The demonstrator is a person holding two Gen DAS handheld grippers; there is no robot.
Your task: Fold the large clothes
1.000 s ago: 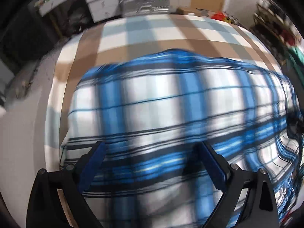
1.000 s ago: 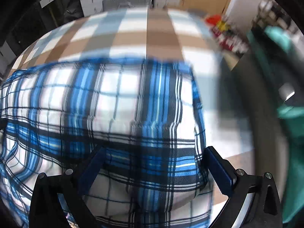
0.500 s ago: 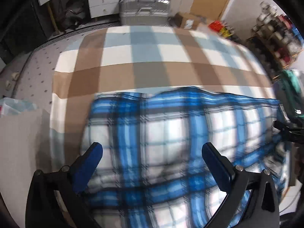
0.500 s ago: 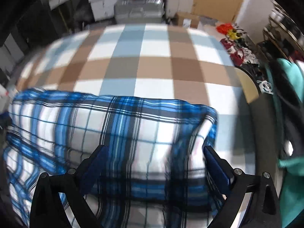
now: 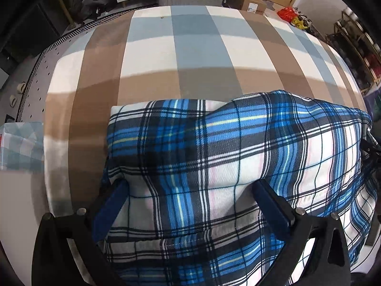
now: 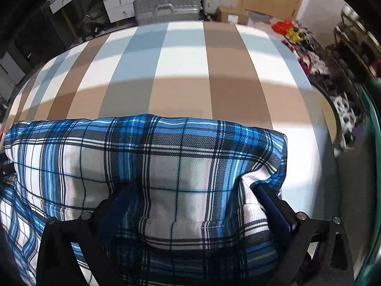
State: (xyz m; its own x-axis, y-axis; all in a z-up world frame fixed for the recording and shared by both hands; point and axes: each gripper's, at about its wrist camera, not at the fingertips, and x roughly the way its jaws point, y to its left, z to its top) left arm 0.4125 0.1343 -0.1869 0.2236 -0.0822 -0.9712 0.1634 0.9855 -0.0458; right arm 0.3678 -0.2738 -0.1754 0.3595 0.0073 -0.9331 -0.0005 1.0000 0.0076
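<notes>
A blue, white and black plaid shirt (image 5: 238, 143) lies folded into a thick band across a bed cover (image 5: 147, 54) checked in brown, pale blue and white. My left gripper (image 5: 190, 186) points steeply down at the shirt's left end with its jaws wide apart. The cloth bulges up between them and covers the fingertips. In the right wrist view the same shirt (image 6: 142, 147) ends just past my right gripper (image 6: 188, 190), which also stands wide open. A fold of cloth curls over its right finger (image 6: 273, 205). The pads do not pinch the cloth.
Beyond the bed cover (image 6: 181, 54) stand a silver suitcase (image 6: 166, 7), white drawers (image 6: 116, 2) and a cardboard box (image 5: 250, 2). Cluttered shelves (image 5: 357, 40) and something teal (image 6: 371, 143) line the right side. A folded checked cloth (image 5: 21, 145) lies left of the bed.
Both grippers have drawn back toward the near edge, so more bare bed cover shows beyond the shirt. The shirt's far fold sits closer, and cloth now bulges between both pairs of fingers.
</notes>
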